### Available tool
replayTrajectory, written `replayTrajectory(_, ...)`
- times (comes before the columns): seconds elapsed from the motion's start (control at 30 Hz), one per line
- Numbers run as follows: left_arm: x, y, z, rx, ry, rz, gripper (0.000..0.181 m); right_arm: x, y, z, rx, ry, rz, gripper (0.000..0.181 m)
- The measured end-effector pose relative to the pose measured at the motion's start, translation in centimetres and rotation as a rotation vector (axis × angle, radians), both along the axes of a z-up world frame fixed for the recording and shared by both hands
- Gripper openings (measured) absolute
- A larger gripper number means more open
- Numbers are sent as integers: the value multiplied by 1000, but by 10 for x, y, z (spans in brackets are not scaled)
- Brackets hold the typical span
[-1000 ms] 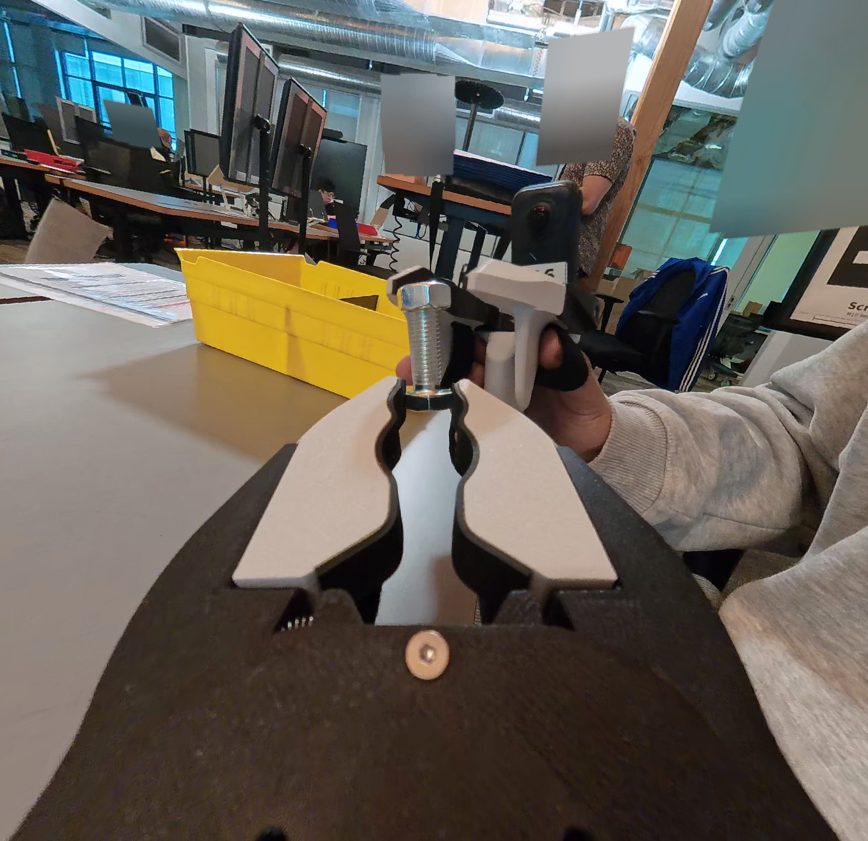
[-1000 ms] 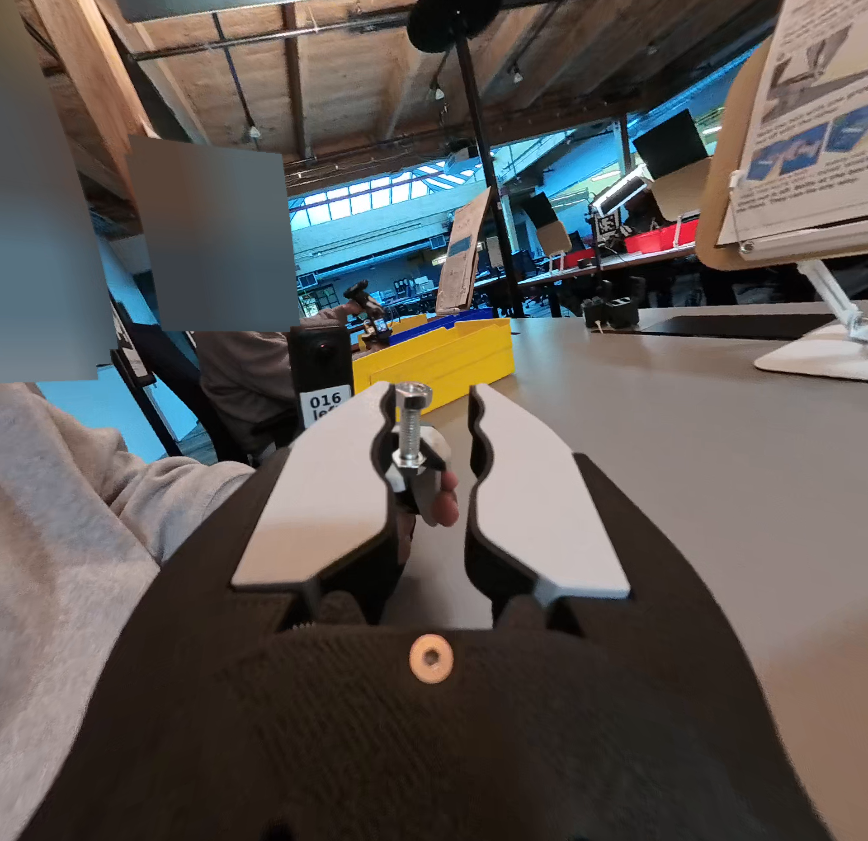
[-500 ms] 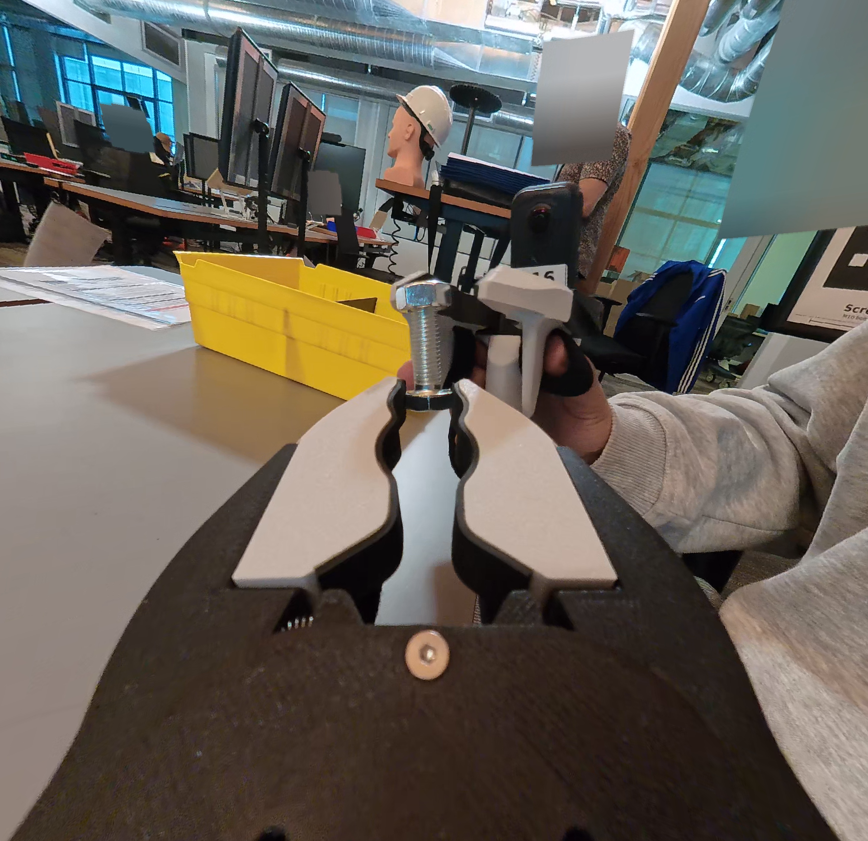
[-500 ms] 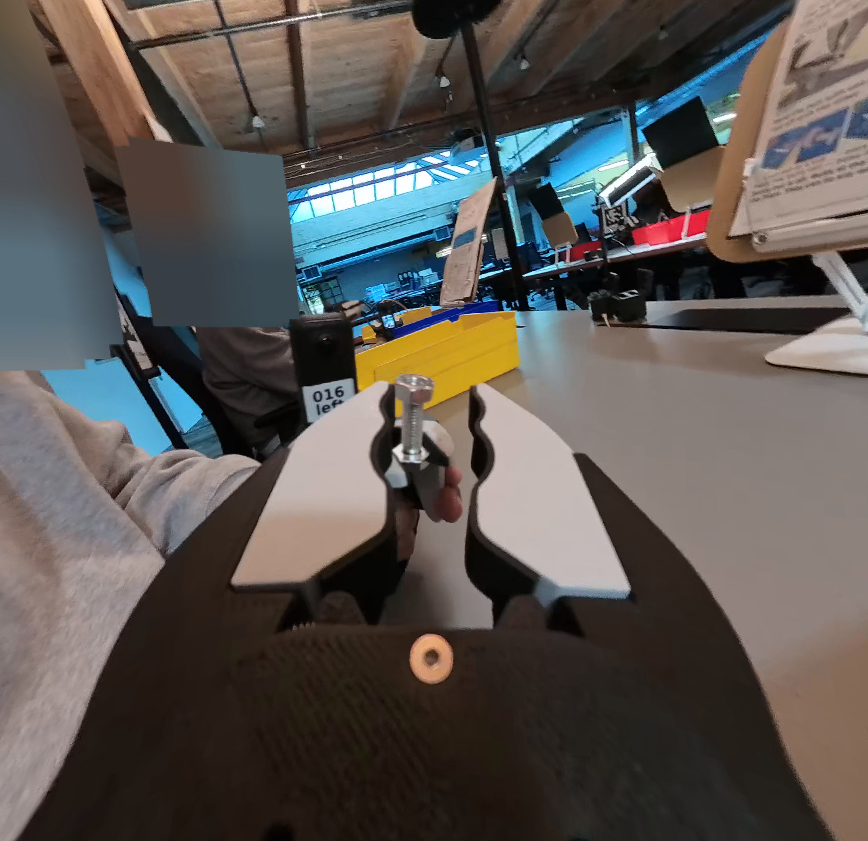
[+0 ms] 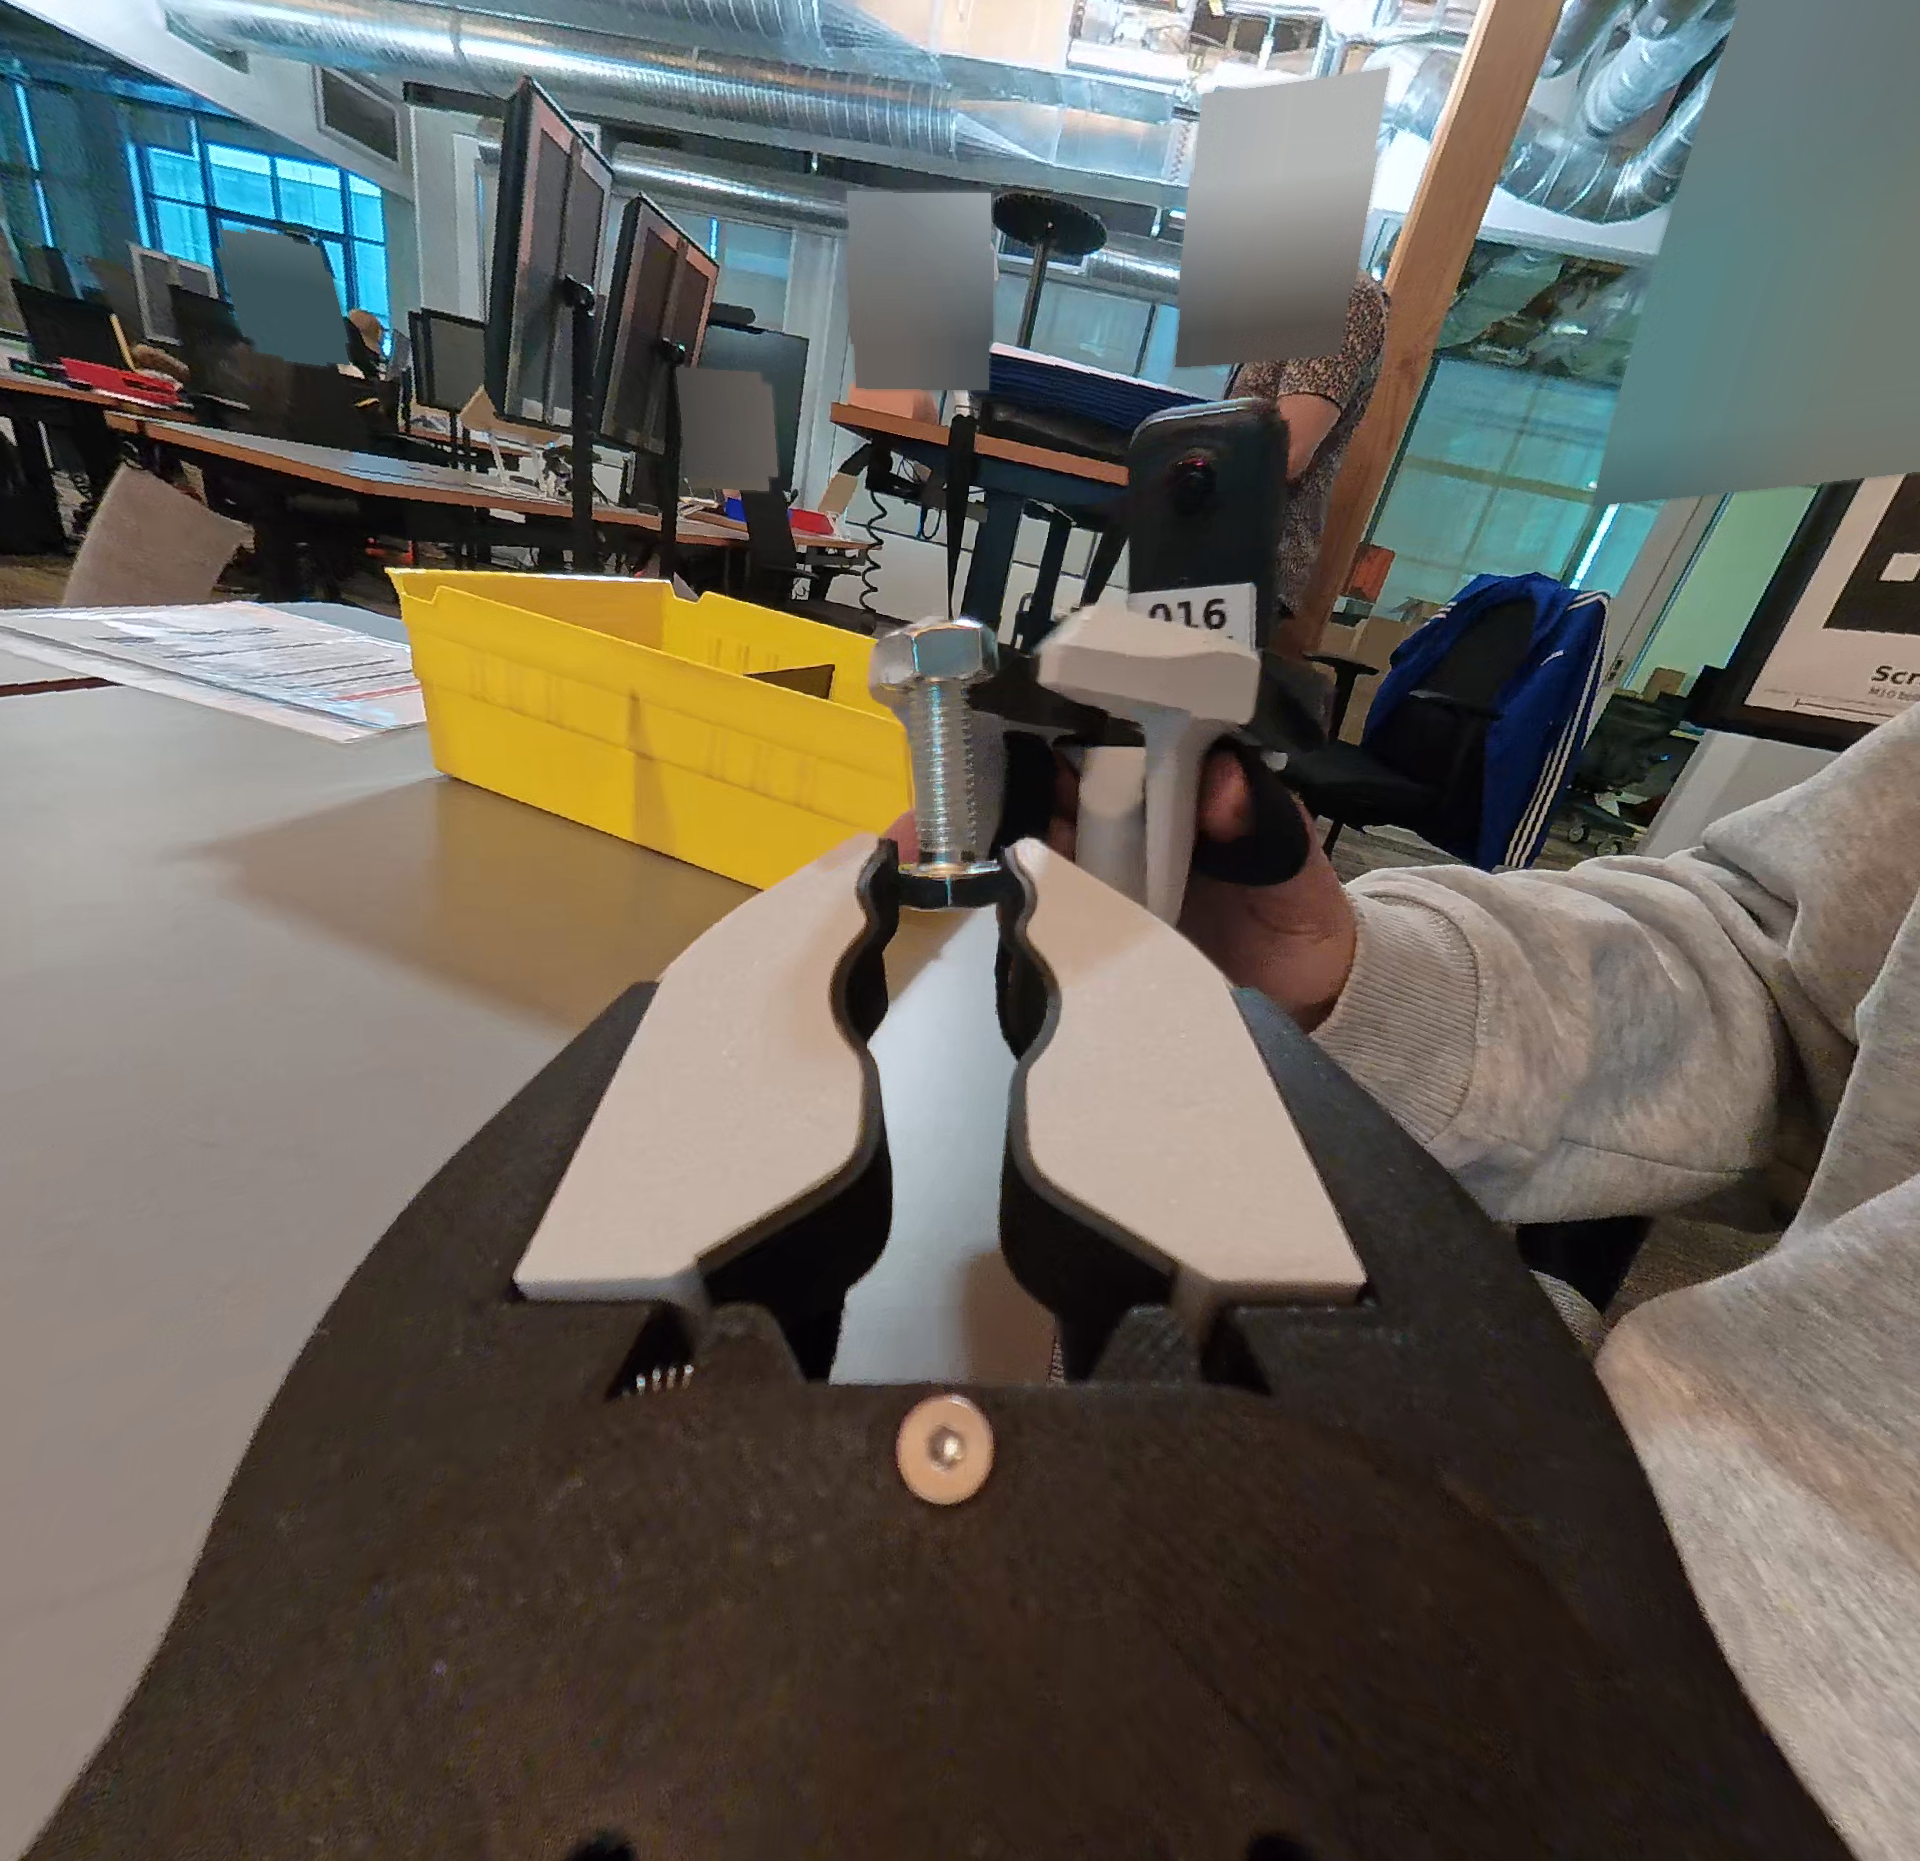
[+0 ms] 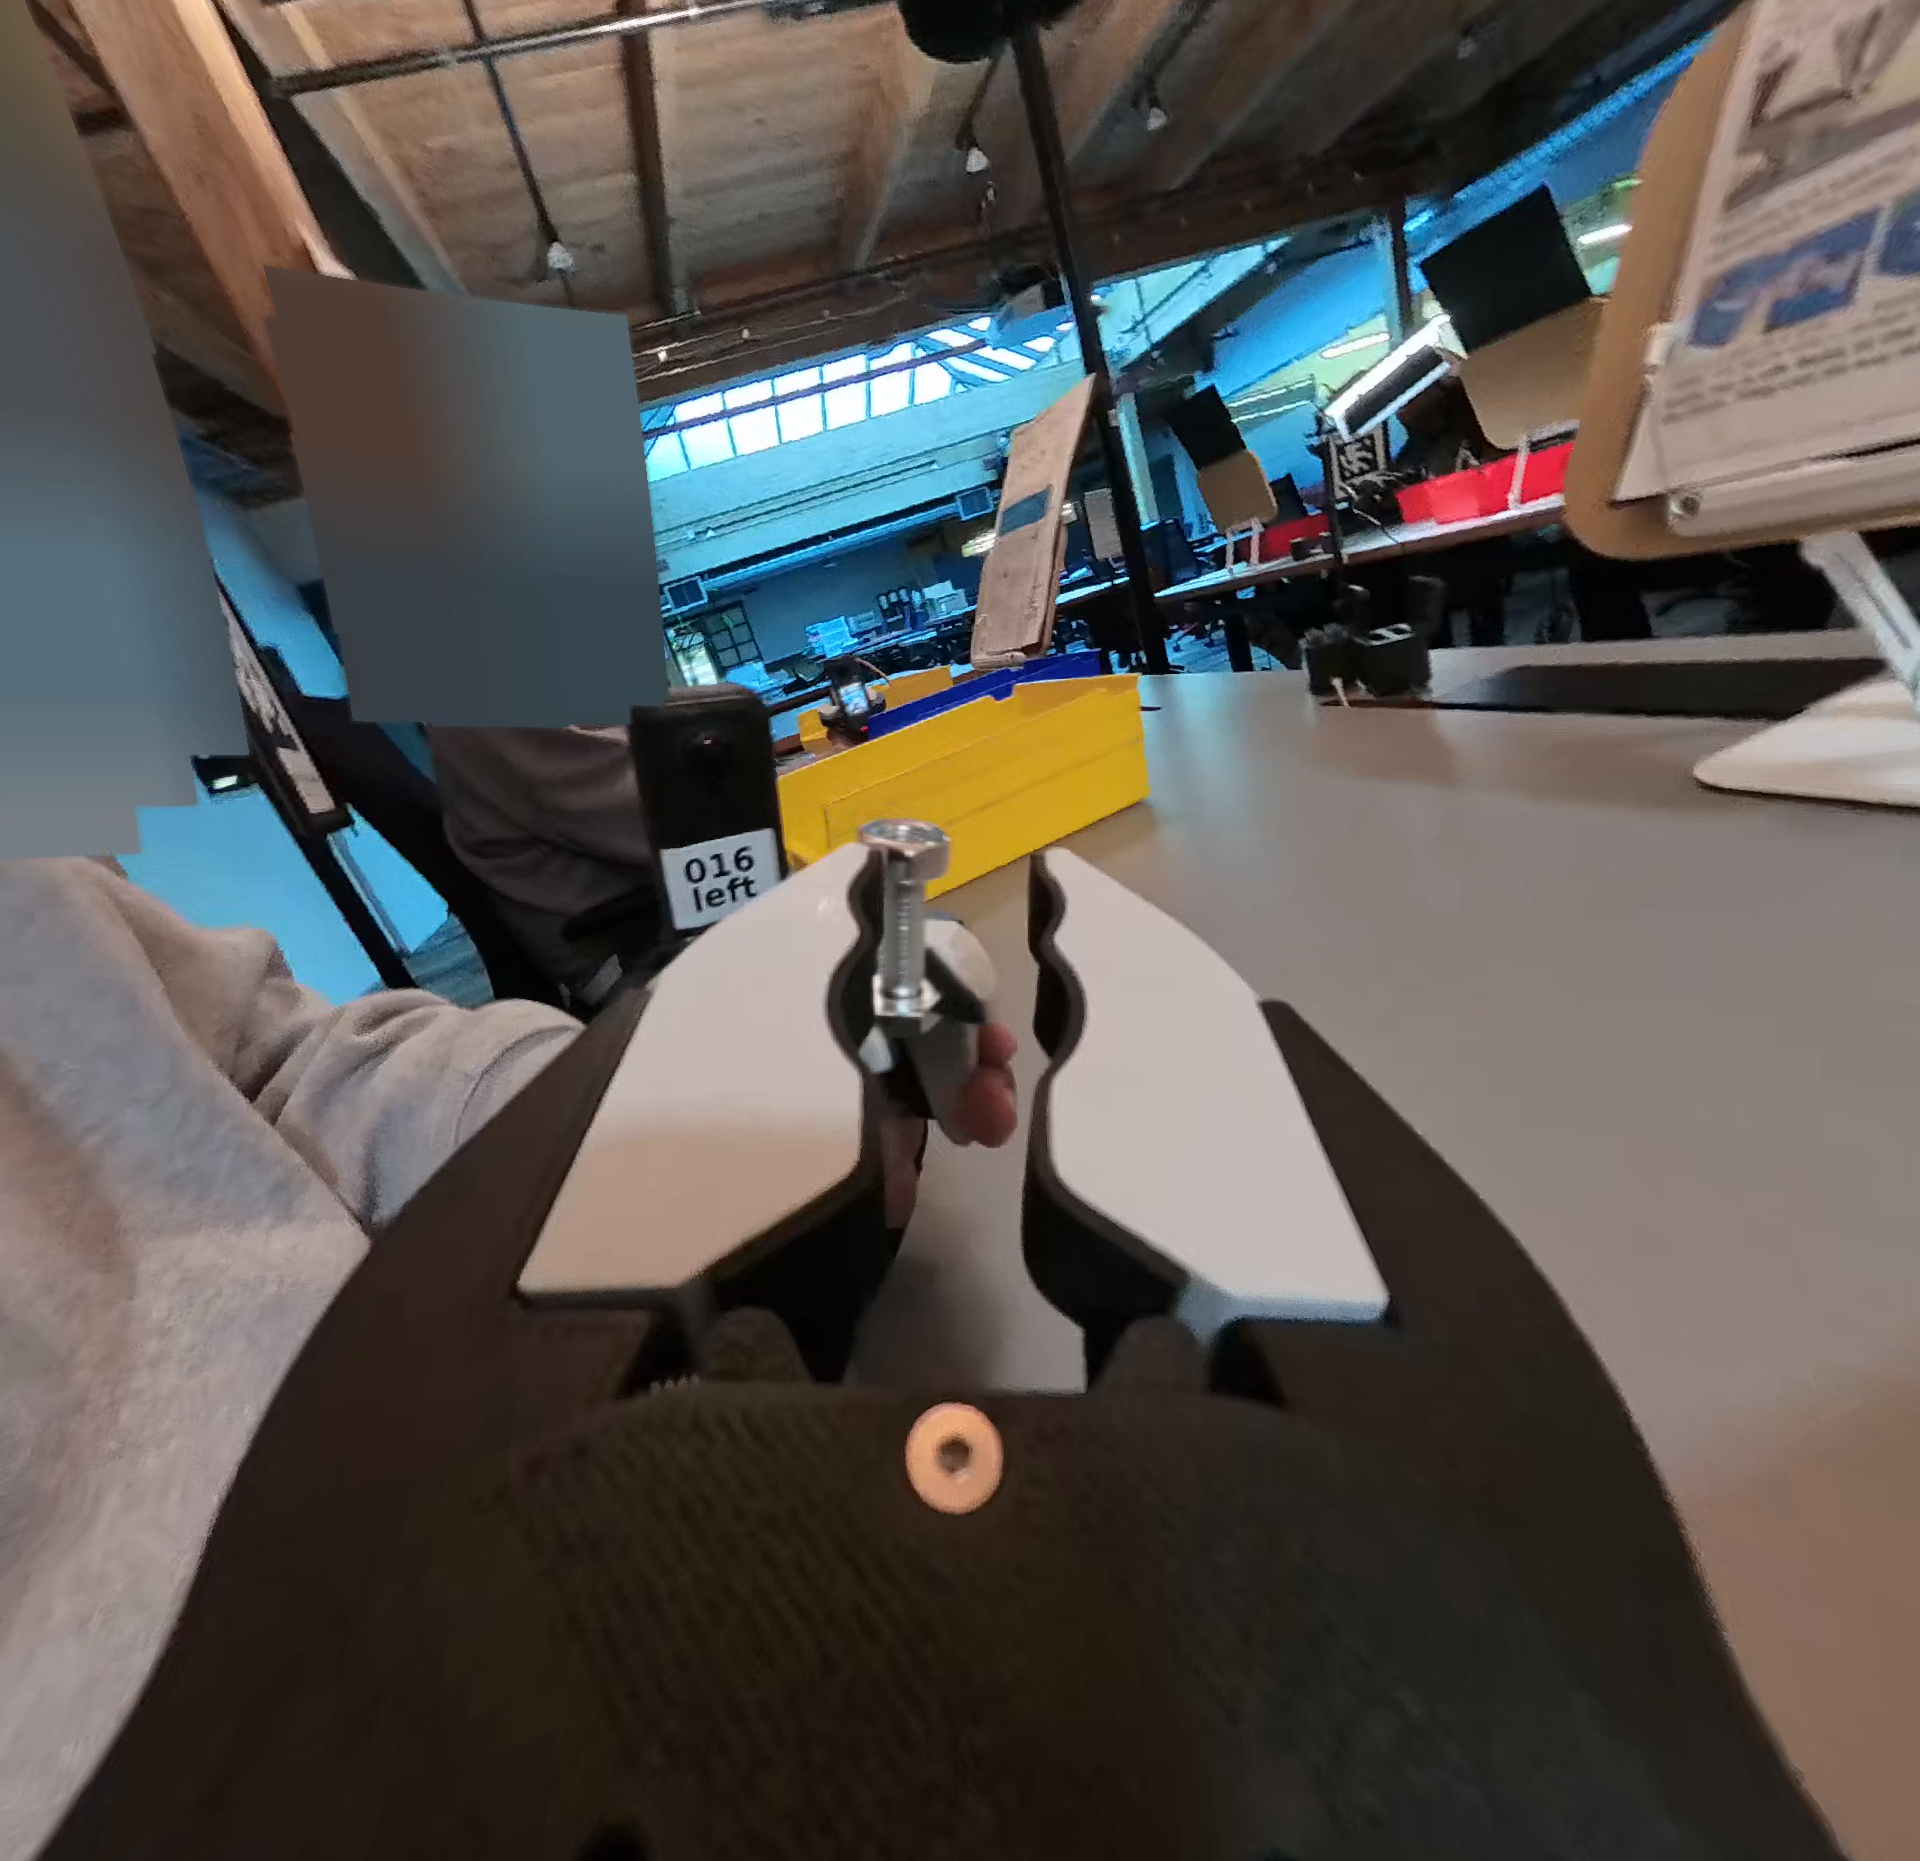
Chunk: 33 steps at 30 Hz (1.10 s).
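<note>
Silver hex-head bolt (image 5: 940, 751) with a steel nut (image 5: 948, 869) on its lower end stands upright, head at the top, and your left gripper (image 5: 948, 881) holds it by that nut: the two white fingers are almost together and pinch the nut at their tips. The bolt is above the grey table (image 5: 260, 980), in front of the yellow plastic bin (image 5: 644, 720). Your right gripper (image 6: 951, 907) has its fingers apart, with a clear gap between them. In the right wrist view the threaded shaft of the bolt (image 6: 902, 918) appears just beside the inner edge of the left finger; whether they touch, I cannot tell. Your hand in the grey sleeve (image 5: 1558, 1001) holds the right gripper's handle. At the far right, a paper sheet on a white stand (image 6: 1829, 731) rests on the table.
</note>
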<state>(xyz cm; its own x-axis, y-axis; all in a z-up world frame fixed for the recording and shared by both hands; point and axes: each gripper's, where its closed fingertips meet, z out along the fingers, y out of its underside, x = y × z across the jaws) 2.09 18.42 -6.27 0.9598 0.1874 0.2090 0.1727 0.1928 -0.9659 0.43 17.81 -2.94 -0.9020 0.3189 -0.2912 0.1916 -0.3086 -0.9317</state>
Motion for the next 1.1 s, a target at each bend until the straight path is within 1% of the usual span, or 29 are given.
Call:
replayTrajectory(0.17,1,1,-1,-10,17,3,19,11,-12,-2,74,78,22,23)
replayTrajectory(0.33,4,5,-5,-53,48,6,19,12,-10,2,54,83,22,25)
replayTrajectory(0.47,7,8,-9,-84,76,2,19,12,-13,-1,80,88,21,25)
replayTrajectory(0.6,8,8,-9,-80,69,-10,19,11,-15,-5,118,97,3,20)
replayTrajectory(0.7,11,9,-9,-74,53,-35,19,12,-13,-2,83,76,28,20)
replayTrajectory(0.8,12,9,-9,-72,53,-41,19,10,-5,6,4,50,36,20)
replayTrajectory(0.87,12,9,-9,-71,51,-40,19,5,5,11,-38,33,13,20)
replayTrajectory(0.97,11,8,-8,-65,45,-37,19,-3,23,21,-67,58,-80,20)
replayTrajectory(1.03,9,7,-7,-61,39,-32,19,-5,33,29,-53,94,-154,20)
replayTrajectory(1.1,7,6,-7,-54,33,-25,19,-4,42,40,0,171,-227,20)
